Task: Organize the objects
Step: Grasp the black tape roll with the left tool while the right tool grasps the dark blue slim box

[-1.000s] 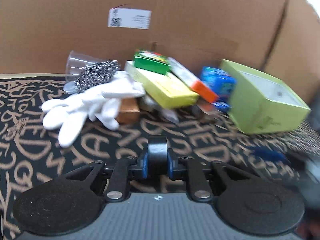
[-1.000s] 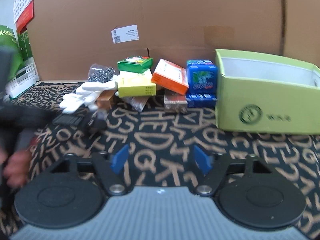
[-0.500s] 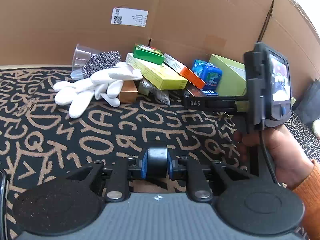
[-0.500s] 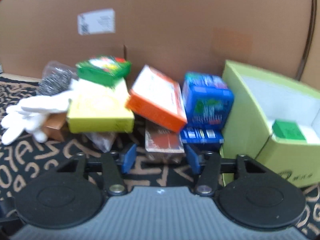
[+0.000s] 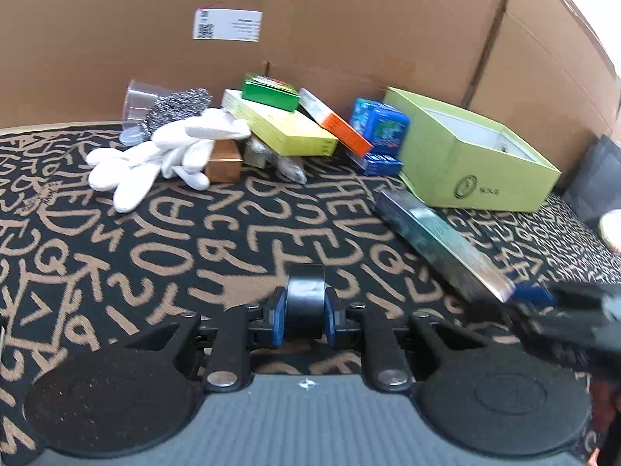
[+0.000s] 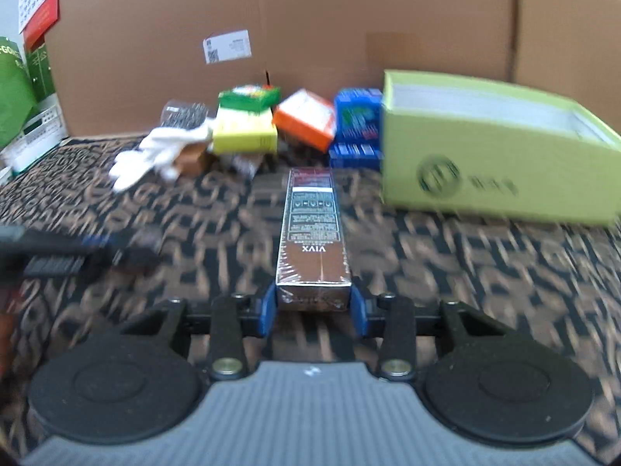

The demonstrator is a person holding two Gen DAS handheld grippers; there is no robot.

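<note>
Our right tool (image 6: 313, 306) is clamped on the near end of a long brown VIVX box (image 6: 313, 240), which sticks straight out ahead of it, off the patterned counter (image 6: 465, 264). Ahead and to the right of that tool stands the open lime-green box (image 6: 496, 178), with its mouth facing up. We judge this to be the carrying step: one item has been lifted from the pile and looks bound for the green box.

Our left tool (image 5: 305, 316) is closed on a small black cylinder (image 5: 305, 303), pinched between its blue pads, and hangs low over the counter. Far ahead of it lies the remaining clutter: white gloves (image 5: 163, 155), a yellow box (image 5: 287, 132) with a green box (image 5: 271, 92) on top, an orange box (image 5: 330, 118) and blue packs (image 5: 380, 126).

Next, the right tool should swing right, raise the long box over the green rim and tilt it so that it drops inside lengthwise. Motion blur in the right view hides finer detail.
</note>
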